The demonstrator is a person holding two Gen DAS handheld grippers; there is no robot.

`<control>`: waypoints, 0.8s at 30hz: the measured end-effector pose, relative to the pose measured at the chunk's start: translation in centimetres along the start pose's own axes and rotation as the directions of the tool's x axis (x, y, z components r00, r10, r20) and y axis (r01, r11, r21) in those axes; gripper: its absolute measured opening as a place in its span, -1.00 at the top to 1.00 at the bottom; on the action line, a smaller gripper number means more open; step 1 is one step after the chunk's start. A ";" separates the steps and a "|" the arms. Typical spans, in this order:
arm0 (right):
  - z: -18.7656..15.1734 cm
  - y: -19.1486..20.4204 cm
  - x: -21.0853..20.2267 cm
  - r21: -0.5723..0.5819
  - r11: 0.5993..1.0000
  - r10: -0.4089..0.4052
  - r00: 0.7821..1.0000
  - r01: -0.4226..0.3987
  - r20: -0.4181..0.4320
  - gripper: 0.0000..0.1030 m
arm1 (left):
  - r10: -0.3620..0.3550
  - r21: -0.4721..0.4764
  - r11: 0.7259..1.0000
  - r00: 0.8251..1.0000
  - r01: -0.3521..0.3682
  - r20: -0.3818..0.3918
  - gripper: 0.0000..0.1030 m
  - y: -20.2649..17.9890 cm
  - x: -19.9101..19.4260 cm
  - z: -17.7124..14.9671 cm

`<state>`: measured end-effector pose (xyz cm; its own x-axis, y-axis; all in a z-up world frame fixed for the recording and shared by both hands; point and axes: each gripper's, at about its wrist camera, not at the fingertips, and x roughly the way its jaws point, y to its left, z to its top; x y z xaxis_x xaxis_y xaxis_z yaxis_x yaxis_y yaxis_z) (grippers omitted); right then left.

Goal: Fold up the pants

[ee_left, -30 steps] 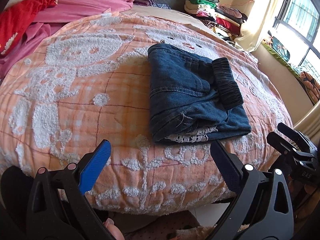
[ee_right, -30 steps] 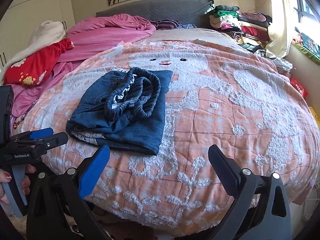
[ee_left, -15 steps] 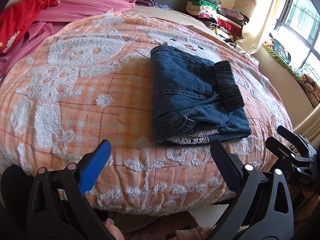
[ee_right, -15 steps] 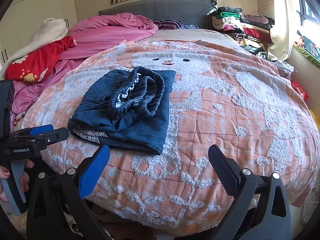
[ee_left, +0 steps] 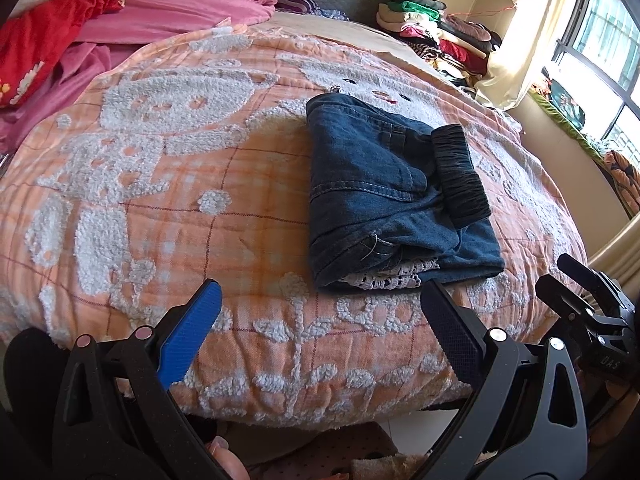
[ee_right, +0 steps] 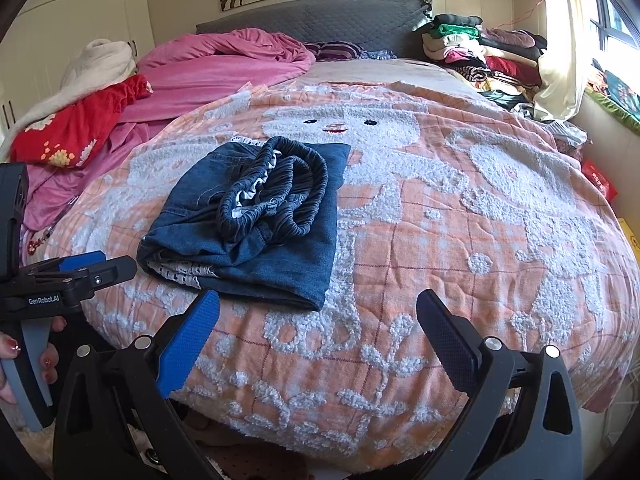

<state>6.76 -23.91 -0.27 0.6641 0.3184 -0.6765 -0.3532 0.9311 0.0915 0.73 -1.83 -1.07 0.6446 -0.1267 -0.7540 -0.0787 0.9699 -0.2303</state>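
Pants (ee_left: 384, 196) made of dark blue denim lie folded into a compact bundle on a bed, resting on an orange checked blanket (ee_left: 168, 216) patterned with fluffy white cartoon figures. In the right wrist view the same pants (ee_right: 256, 232) sit toward the left of the blanket (ee_right: 460, 248), near the foot edge of the bed. A dark gathered elastic waistband (ee_right: 276, 196) lies bunched on top of the bundle, and a strip of white lace trim (ee_left: 384, 278) peeks out from the folded edge nearest the cameras.

The left gripper (ee_left: 320, 300) hangs just off the foot of the bed with its jaws spread wide and nothing between them. The right gripper (ee_right: 318, 310) sits beside it, likewise wide apart and empty. Neither touches the pants. One finger (ee_right: 188, 344) of each gripper has a blue pad; the other is black.

At the far left of the right wrist view, a hand (ee_right: 24, 356) with red painted nails grips the handle of the left gripper.

Behind the blanket lie a rumpled pink duvet (ee_right: 224, 64) and a red flowered cloth (ee_right: 76, 128). A stack of folded clothes (ee_right: 480, 48) stands at the head of the bed beside a bright window (ee_left: 600, 40).
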 end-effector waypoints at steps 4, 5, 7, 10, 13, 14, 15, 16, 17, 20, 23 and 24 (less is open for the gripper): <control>0.0 0.0 0.0 0.001 1.000 0.001 1.000 -0.001 -0.001 -0.91 | 0.001 -0.002 1.000 1.000 -0.001 0.007 -0.81 0.0 -0.2 0.0; 0.0 0.0 0.0 0.002 1.000 0.004 1.000 -0.004 -0.001 -0.91 | 0.001 -0.002 1.000 1.000 -0.001 0.008 -0.81 0.0 -0.3 0.0; 0.0 0.0 -0.1 0.002 1.000 0.003 1.000 -0.003 0.001 -0.91 | 0.007 -0.002 1.000 1.000 -0.007 0.014 -0.81 0.0 -0.5 0.0; 0.0 0.0 -0.2 0.002 1.000 0.003 1.000 -0.003 0.004 -0.91 | 0.006 -0.002 1.000 1.000 -0.006 0.015 -0.81 0.0 -0.6 0.0; 0.1 0.1 -0.3 0.004 1.000 0.000 1.000 0.000 0.007 -0.91 | 0.005 -0.003 1.000 1.000 -0.005 0.014 -0.81 -0.1 -0.6 0.0; 0.0 0.2 -0.3 0.004 1.000 0.000 1.000 0.000 0.006 -0.91 | 0.005 -0.003 1.000 1.000 -0.005 0.015 -0.81 -0.1 -0.6 0.0; 0.0 0.2 -0.3 0.005 1.000 0.000 1.000 0.000 0.007 -0.91 | 0.006 -0.004 1.000 1.000 -0.006 0.015 -0.81 -0.1 -0.6 0.1; 0.0 0.2 -0.3 0.004 1.000 -0.002 1.000 0.002 0.007 -0.91 | 0.007 -0.004 1.000 1.000 -0.007 0.014 -0.81 -0.1 -0.6 0.0; 0.1 0.2 -0.3 0.003 1.000 0.000 1.000 0.000 0.006 -0.91 | 0.007 -0.003 1.000 1.000 -0.007 0.015 -0.81 -0.1 -0.6 0.1; 0.1 0.2 -0.3 0.003 1.000 -0.001 1.000 0.001 0.006 -0.91 | 0.007 -0.003 1.000 1.000 -0.007 0.016 -0.81 0.0 -0.6 0.1; 0.1 0.2 -0.3 0.003 1.000 -0.001 1.000 0.001 0.006 -0.91 | 0.009 -0.004 1.000 1.000 -0.009 0.017 -0.81 0.0 -0.7 0.1; 0.1 0.2 -0.3 0.004 1.000 0.001 1.000 -0.001 0.006 -0.91 | 0.010 -0.005 1.000 1.000 -0.010 0.016 -0.81 0.0 -0.7 0.1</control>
<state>6.52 -23.84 0.01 0.6676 0.3208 -0.6718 -0.3518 0.9312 0.0952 0.38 -1.75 -0.50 0.6560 -0.1132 -0.7462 -0.0888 0.9702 -0.2253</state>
